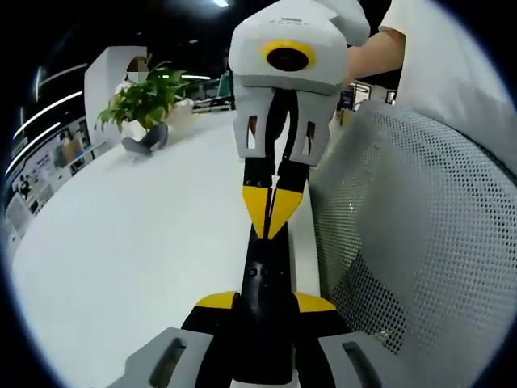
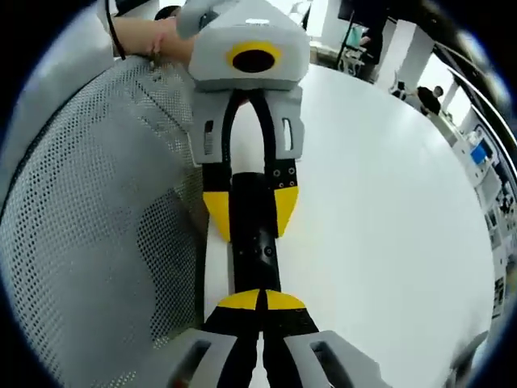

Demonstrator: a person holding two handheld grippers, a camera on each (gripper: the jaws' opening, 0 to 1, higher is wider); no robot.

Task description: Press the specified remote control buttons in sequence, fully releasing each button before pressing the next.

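Two grippers, one remote control (image 1: 265, 279).

- Left gripper (image 1: 266, 303): jaws narrowed onto the remote's sides, clamping it.
- Right gripper (image 1: 271, 212): jaws closed together, holding nothing. The paired tips point down at the remote's far end and seem to be touching its face.
- Axis: the remote's length runs straight from one gripper to the other, along the table (image 1: 145, 242) edge just beside the mesh chair back (image 1: 404, 242).
- Obscured: buttons unreadable on the dark face. Which one lies under the tips cannot be told, nor whether the remote rests on the table.
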